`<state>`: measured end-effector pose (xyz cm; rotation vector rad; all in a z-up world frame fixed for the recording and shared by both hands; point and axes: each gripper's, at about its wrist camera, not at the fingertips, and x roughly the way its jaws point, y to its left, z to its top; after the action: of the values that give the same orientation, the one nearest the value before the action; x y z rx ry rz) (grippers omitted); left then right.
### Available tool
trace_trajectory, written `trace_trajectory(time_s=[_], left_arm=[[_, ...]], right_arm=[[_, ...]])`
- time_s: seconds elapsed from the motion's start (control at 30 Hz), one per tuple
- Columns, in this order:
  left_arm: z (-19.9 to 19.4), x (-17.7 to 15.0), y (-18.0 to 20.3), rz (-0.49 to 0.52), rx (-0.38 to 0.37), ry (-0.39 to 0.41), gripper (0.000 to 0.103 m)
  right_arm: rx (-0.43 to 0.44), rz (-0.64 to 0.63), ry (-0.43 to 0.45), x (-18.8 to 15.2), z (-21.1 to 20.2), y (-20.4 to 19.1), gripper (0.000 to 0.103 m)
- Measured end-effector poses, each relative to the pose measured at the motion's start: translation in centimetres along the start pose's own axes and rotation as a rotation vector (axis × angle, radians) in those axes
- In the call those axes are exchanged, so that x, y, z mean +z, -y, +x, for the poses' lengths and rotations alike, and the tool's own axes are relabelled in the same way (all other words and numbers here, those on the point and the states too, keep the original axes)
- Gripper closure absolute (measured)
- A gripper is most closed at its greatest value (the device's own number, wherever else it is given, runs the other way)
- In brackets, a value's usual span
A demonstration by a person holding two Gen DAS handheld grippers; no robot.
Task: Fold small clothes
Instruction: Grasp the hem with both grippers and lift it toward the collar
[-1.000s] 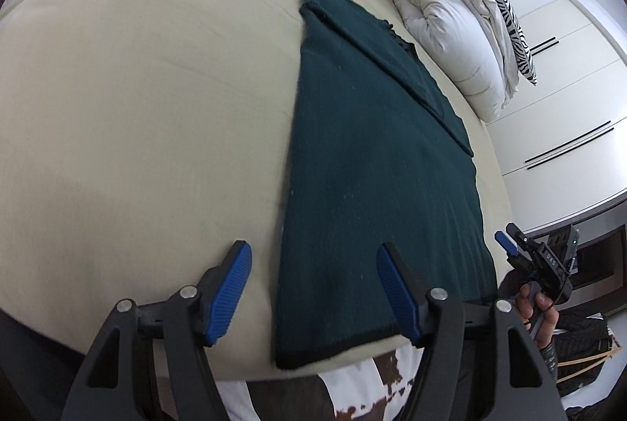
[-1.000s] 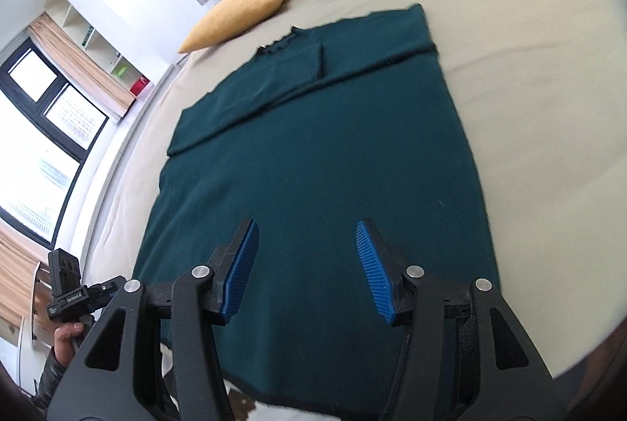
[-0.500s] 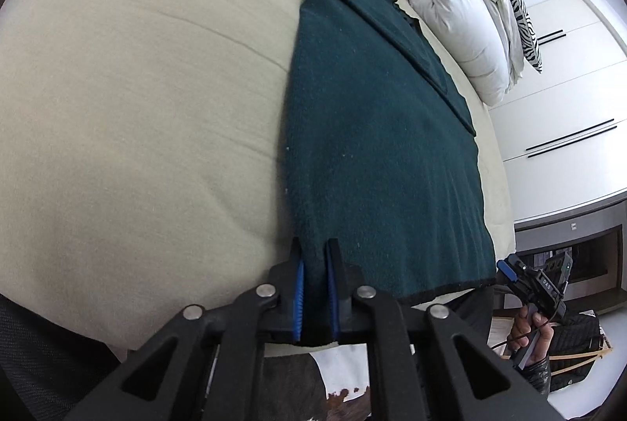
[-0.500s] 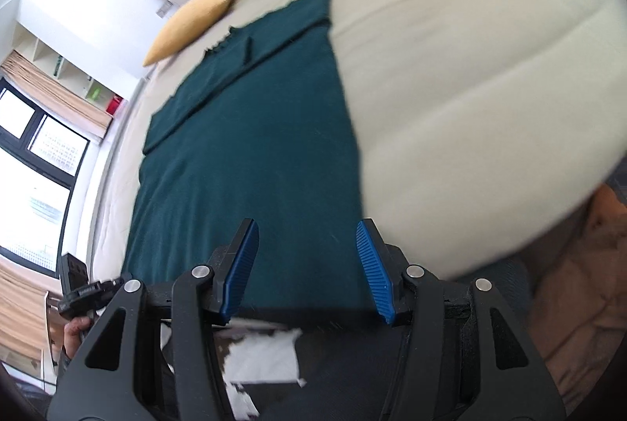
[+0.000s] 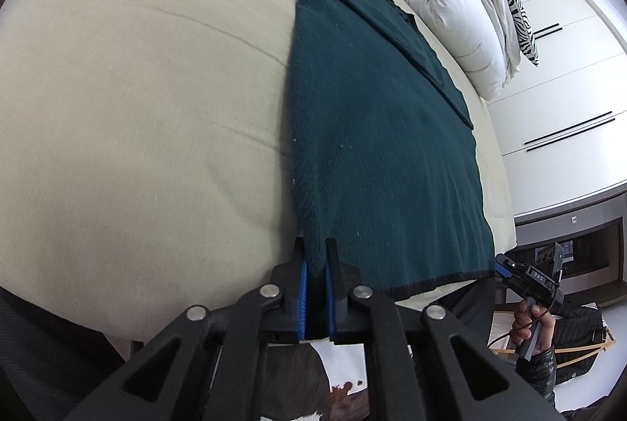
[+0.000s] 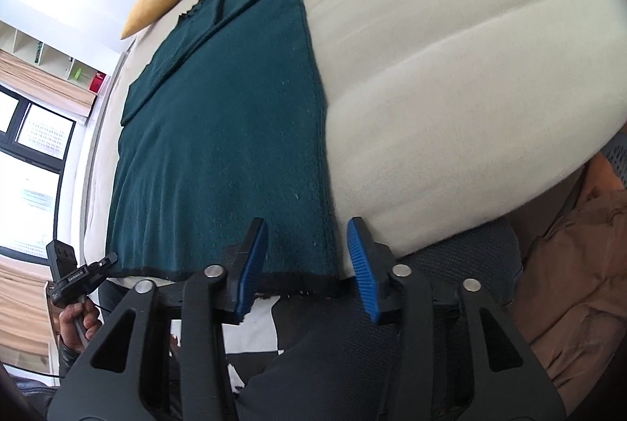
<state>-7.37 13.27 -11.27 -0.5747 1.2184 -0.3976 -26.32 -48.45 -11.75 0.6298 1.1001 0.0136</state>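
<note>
Since a second ago my left gripper (image 5: 315,297) has snapped its fingers together on the near left corner of the dark green garment (image 5: 376,131), and it holds that hem pinched now. My right gripper (image 6: 307,274) has swung across to the near right corner; its fingers have just been closing, but they are still apart, straddling the hem with cloth between them and not yet pressing on it.

That garment lies flat on the bed (image 5: 129,100), spread lengthwise away from me, with its far part already folded in so it forms a long rectangle. A yellow cushion (image 6: 168,4) and white pillows (image 5: 450,13) sit beyond it.

As I judge it, the side folds are done and the lengthwise fold is left: finish the right pinch, then carry both near corners up to the far edge.
</note>
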Motion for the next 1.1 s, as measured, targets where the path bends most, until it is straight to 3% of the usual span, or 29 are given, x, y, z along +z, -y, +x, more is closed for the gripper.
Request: trace_trajectory(time_s=[0.43,0.63,0.77,0.93,1.1], left_arm=[[0.1,0.0,-0.3,-0.010,-0.005,-0.018,0.095],[0.0,-0.1,-0.1,0.008,0.005,-0.027,0.093],[-0.5,-0.2,0.6,0.045,0.016,-0.015,0.096],[-2.1,0.4,0.9,0.028,-0.054,0.022,0.096],[-3.5,1.2,1.1,-0.027,-0.197,0.061,0.097]], right_arm=[[0.038,0.032,-0.054,-0.6,0.3,0.5,0.067],[0.038,0.042,-0.043,-1.1,0.2,0.7,0.095],[0.047,0.024,-0.012,-1.2,-0.4,0.7,0.097],[0.107,0.023,0.038,-1.0,-1.9,0.4,0.097],[0.234,0.053,0.146,0.0,-4.5,0.3,0.097]])
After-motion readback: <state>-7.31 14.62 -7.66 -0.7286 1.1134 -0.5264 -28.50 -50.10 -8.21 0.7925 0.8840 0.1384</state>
